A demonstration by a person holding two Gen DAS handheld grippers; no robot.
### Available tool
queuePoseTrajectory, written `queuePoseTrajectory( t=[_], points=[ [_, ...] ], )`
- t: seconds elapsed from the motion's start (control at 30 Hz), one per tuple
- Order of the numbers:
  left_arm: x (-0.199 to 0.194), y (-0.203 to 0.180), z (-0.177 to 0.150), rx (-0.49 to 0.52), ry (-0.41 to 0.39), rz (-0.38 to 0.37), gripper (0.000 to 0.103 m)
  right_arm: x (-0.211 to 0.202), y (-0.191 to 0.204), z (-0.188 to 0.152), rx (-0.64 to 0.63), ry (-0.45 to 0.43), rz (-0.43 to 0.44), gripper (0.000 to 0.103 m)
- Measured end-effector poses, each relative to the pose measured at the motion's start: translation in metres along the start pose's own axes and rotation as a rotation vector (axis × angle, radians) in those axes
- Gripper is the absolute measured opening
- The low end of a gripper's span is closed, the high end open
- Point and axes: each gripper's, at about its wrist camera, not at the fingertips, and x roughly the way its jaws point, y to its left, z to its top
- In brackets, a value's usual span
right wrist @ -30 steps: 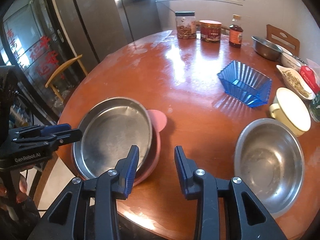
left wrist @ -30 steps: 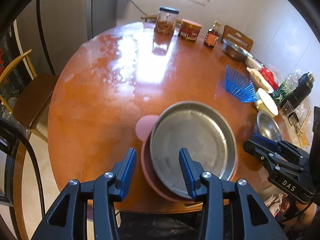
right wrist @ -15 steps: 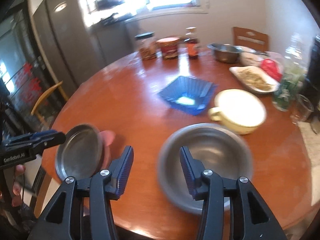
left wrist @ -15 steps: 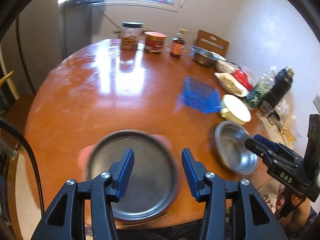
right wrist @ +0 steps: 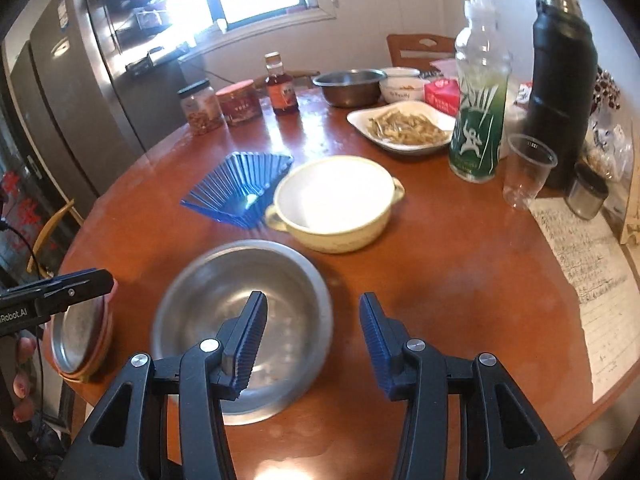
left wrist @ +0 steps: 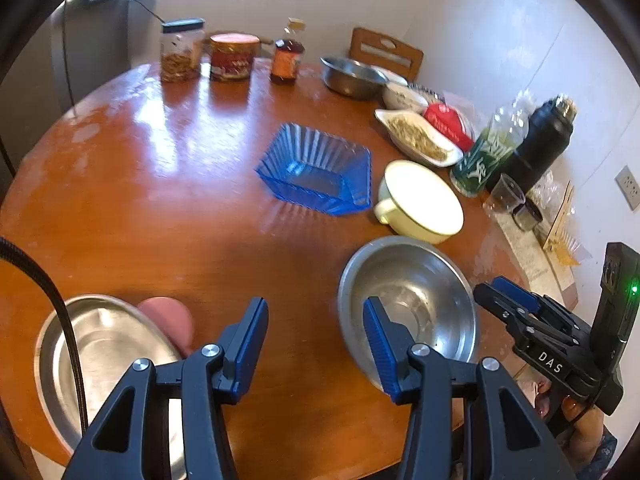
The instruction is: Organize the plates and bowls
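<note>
Both your tongs, left (left wrist: 316, 340) and right (right wrist: 312, 334), stand partly spread and hold nothing. The steel bowl (right wrist: 240, 320) sits on the surface (right wrist: 460, 280) under the right tongs; the steel plate (left wrist: 100, 344) rests on a pink plate (left wrist: 170, 316) at its left edge.

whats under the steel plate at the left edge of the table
A pink plate sits under the steel plate; its rim and a rounded tab stick out. The rest of it, and anything lower, is covered.
</note>
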Motion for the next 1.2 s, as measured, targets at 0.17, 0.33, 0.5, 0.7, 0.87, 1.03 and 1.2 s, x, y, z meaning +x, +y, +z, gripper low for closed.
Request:
queuePoseTrajectory(
  t=[0.17,0.33,0.5,0.7,0.87,1.03,1.2],
  points=[
    [0.027,-0.008,0.002,-0.004,0.038,0.011,0.049,0.02,-0.008,-0.002,-0.004,0.038,0.038,0.048],
    [0.044,-0.009,0.001,-0.001,0.06,0.027,0.049,0.035,-0.008,-0.002,-0.022,0.058,0.073,0.032],
    [0.056,-0.013,-0.003,0.013,0.081,0.015,0.049,0.04,-0.007,-0.005,-0.024,0.065,0.082,0.022],
    [0.066,-0.021,-0.013,0.04,0.12,-0.015,0.031,0.036,-0.006,-0.01,-0.037,0.062,0.087,0.019],
    [0.068,-0.031,-0.024,0.076,0.138,-0.022,0.026,0.031,-0.007,-0.013,-0.049,0.06,0.08,0.016],
    [0.062,-0.037,-0.034,0.095,0.159,-0.034,0.025,0.021,-0.011,-0.021,-0.051,0.061,0.07,0.016],
    [0.054,-0.048,-0.046,0.126,0.172,-0.041,0.025,0.01,-0.013,-0.031,-0.065,0.063,0.058,0.016]
  ],
)
